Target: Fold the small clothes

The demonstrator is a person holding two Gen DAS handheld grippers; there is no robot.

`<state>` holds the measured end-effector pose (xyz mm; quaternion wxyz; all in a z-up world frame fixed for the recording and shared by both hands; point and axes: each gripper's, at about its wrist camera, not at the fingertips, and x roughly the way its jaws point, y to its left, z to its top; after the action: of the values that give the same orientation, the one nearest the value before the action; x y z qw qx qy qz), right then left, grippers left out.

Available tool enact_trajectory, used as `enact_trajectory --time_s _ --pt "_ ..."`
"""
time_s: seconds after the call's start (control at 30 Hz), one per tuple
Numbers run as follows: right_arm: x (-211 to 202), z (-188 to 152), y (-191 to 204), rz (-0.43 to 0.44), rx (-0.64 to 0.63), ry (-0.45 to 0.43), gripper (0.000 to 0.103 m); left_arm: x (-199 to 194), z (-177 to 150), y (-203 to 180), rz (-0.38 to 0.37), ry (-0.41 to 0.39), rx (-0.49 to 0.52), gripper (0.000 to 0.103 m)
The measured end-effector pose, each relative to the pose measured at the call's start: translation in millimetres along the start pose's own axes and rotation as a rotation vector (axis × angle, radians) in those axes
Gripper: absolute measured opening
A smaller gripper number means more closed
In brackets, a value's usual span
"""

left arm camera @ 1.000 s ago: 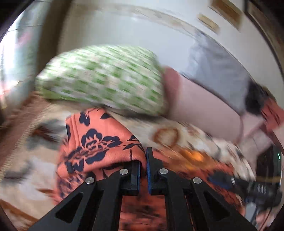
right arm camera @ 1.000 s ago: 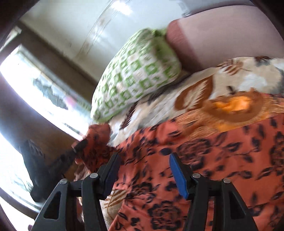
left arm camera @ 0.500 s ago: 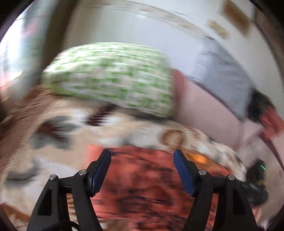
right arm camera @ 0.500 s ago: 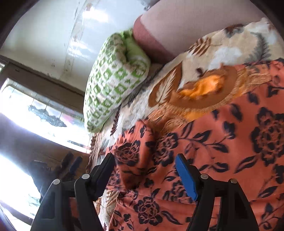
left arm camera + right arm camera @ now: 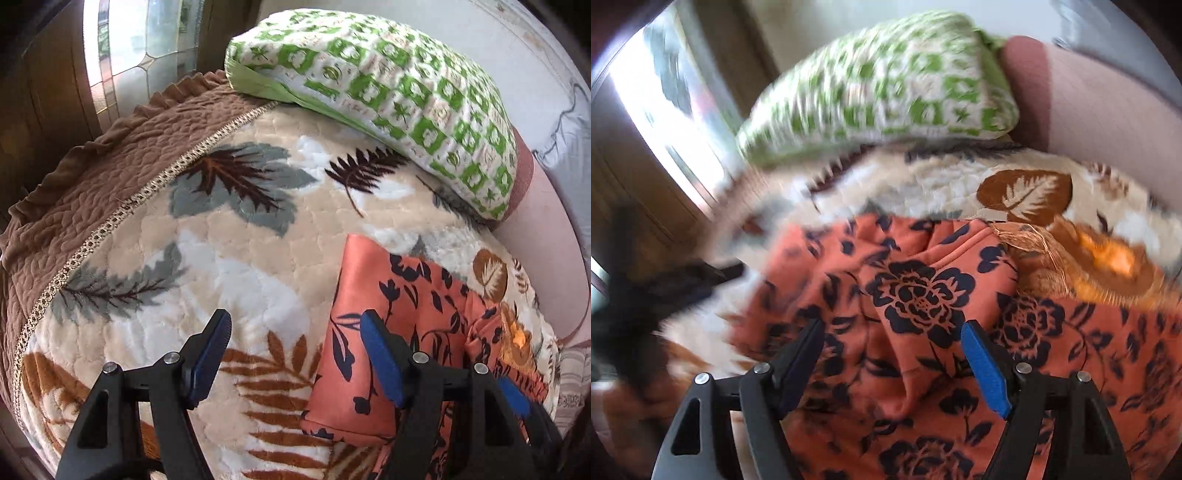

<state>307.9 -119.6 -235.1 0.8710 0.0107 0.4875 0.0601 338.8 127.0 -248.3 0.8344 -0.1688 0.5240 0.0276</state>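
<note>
A second ago the left gripper (image 5: 293, 354) was pinching a fold of the orange flowered garment (image 5: 373, 332); now it has let go and swung off to the side, so its fingers stand spread wide over bare blanket (image 5: 229, 258) with nothing between them. Its right finger sits in front of the garment's near edge, though whether it touches the cloth I cannot tell. The garment lies flat on the blanket to the right of that gripper, with a neat folded edge running along its left side and a corner pointing toward the pillow (image 5: 388, 81).

The right gripper (image 5: 892, 354) has stayed spread the whole time, and hangs just above the garment (image 5: 916, 295), fingers apart on either side of a raised fold bearing a large dark flower. It grips nothing. The cloth there is rumpled, with several soft ridges. At the left edge of the right wrist view, the other tool shows only as a dark blur.

The green-and-white checked pillow (image 5: 879, 85) rests at the far end of the blanket against a pink cushion (image 5: 1108, 110). A brown quilted border with gold trim (image 5: 110, 184) runs along the blanket's left side, next to a window (image 5: 140, 48).
</note>
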Motion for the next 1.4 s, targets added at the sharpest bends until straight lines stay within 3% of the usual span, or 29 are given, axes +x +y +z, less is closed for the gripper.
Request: enact_trajectory --time_s 0.07,0.1,0.13,0.2,0.33,0.5,0.63,0.77,0.93,1.0,1.1,1.2,1.4 --pt "19 1 -8 -0.071 0.013 0.019 0.065 6 4 -1 0.000 0.009 0.005 0.073" --pt "27 2 -19 -0.081 0.029 0.052 0.031 6 4 0 -0.003 0.010 0.004 0.073" --pt "28 1 -29 -0.074 0.058 0.059 0.013 6 3 0 -0.006 0.009 0.006 0.073" --pt "8 -2 -57 -0.012 0.144 0.010 0.008 7 7 -2 -0.009 0.000 0.011 0.073" --pt "-54 -15 -123 0.060 0.303 -0.141 0.006 3 3 -16 -0.021 -0.023 0.055 0.073" --pt "-110 -58 -214 0.016 0.439 -0.270 0.006 2 -12 -54 -0.036 -0.036 0.147 0.073" --pt "-108 -108 -283 0.002 0.591 -0.263 0.006 7 -29 -94 -0.037 -0.034 0.248 0.073" --pt "-102 -153 -323 0.019 0.693 -0.288 0.006 12 -46 -128 -0.030 -0.031 0.349 0.073" --pt "-97 -165 -330 0.008 0.710 -0.298 0.006 22 -63 -154 -0.006 -0.022 0.435 0.073" --pt "-92 -168 -330 -0.008 0.710 -0.235 0.007 27 -67 -159 0.012 -0.014 0.455 0.073" --pt "-84 -183 -336 0.071 0.790 -0.158 0.008 36 -70 -160 0.049 0.012 0.461 0.073" --pt "-94 -196 -342 0.155 0.819 -0.167 0.011 41 -69 -157 0.050 0.039 0.447 0.073" --pt "-117 -172 -345 0.140 0.772 -0.231 0.012 41 -69 -155 0.045 0.048 0.452 0.073"
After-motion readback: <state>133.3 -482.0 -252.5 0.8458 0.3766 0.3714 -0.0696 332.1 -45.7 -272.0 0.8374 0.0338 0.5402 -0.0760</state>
